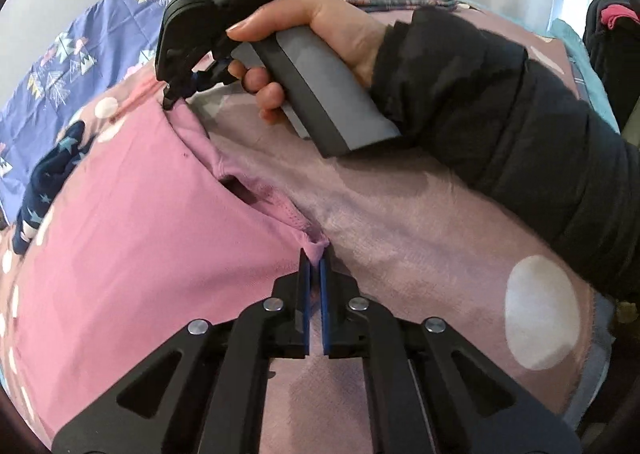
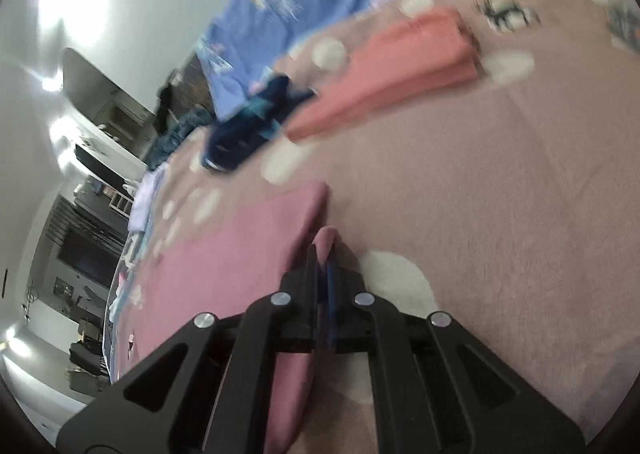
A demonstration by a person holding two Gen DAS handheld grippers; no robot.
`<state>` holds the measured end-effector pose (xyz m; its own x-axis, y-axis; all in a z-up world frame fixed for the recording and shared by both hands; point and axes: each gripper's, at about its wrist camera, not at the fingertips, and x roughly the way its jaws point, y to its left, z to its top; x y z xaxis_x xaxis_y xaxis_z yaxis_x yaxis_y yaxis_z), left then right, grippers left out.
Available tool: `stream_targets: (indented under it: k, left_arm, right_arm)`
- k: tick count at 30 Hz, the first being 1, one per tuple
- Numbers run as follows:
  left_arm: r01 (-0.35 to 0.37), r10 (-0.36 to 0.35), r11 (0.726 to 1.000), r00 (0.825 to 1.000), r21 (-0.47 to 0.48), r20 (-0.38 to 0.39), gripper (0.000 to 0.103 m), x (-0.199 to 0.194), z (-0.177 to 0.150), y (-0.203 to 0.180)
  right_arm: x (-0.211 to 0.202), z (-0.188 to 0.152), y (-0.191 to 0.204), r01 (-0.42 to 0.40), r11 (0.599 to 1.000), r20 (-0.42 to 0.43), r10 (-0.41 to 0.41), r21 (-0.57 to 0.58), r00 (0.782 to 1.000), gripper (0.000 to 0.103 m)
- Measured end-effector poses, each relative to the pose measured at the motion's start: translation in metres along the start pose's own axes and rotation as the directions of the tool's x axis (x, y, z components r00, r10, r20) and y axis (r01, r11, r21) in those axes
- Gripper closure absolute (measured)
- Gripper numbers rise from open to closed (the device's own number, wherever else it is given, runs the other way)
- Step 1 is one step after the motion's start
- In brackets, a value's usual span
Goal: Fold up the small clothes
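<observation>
The pink garment (image 1: 132, 238) lies flat on the spotted blanket (image 1: 420, 238), stretched leftward from both grippers; the left gripper (image 1: 316, 258) is clenched on its near corner; the right gripper (image 1: 172, 95) pinches the far corner, seemingly; the garment's left end is cut off.
</observation>
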<state>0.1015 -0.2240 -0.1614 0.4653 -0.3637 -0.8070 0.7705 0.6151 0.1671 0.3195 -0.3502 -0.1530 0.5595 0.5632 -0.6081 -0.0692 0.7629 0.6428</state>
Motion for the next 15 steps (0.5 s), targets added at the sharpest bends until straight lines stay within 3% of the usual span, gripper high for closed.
stream_targets:
  k: [3, 5, 6, 8, 10, 11, 12, 13, 14, 15]
  left_arm:
    - [0.023, -0.023, 0.999, 1.0, -0.028, 0.016, 0.1, -0.001, -0.002, 0.003]
    - [0.036, -0.035, 0.998, 0.999, -0.041, 0.023, 0.099, -0.001, -0.003, 0.006]
    - [0.038, -0.037, 0.998, 0.999, -0.043, 0.024, 0.099, -0.001, -0.003, 0.006]
    - [0.042, -0.04, 0.998, 0.999, -0.044, 0.029, 0.099, 0.0, -0.002, 0.005]
    - [0.048, -0.046, 0.998, 0.998, -0.048, 0.035, 0.099, 0.0, -0.003, 0.006]
    - [0.053, -0.051, 0.997, 0.998, -0.051, 0.04, 0.099, 0.0, -0.003, 0.005]
    - [0.06, -0.058, 0.997, 0.997, -0.055, 0.044, 0.099, 0.0, -0.003, 0.006]
    - [0.069, -0.066, 0.996, 0.997, -0.058, 0.047, 0.099, -0.001, -0.003, 0.007]
    - [0.081, -0.078, 0.995, 0.996, -0.057, 0.054, 0.099, -0.001, -0.003, 0.007]
    - [0.091, -0.088, 0.994, 0.994, -0.053, 0.059, 0.099, -0.002, -0.004, 0.008]
  right_arm:
    - [-0.008, 0.003, -0.012, -0.08, 0.994, -0.01, 0.081, 0.08, 0.997, 0.092]
    - [-0.014, 0.004, -0.018, -0.145, 0.981, -0.003, 0.147, 0.127, 0.989, 0.073]
    - [-0.017, 0.004, -0.019, -0.178, 0.973, -0.006, 0.181, 0.144, 0.983, 0.069]
    - [-0.018, 0.004, -0.012, -0.197, 0.972, -0.038, 0.203, 0.13, 0.978, 0.059]
    - [-0.01, 0.001, 0.0, -0.169, 0.983, -0.098, 0.176, 0.07, 0.98, 0.051]
    - [-0.005, -0.001, 0.007, -0.154, 0.987, -0.116, 0.158, 0.042, 0.981, 0.053]
    - [0.0, -0.005, 0.016, -0.092, 0.996, -0.097, 0.092, -0.004, 0.991, 0.063]
    - [0.001, -0.006, 0.022, -0.024, 0.999, -0.065, 0.021, -0.036, 0.998, 0.097]
    - [0.001, -0.006, 0.03, 0.047, 0.996, -0.031, -0.05, -0.079, 0.998, 0.098]
    - [-0.004, -0.006, 0.033, 0.035, 0.996, 0.008, -0.034, -0.078, 0.999, 0.098]
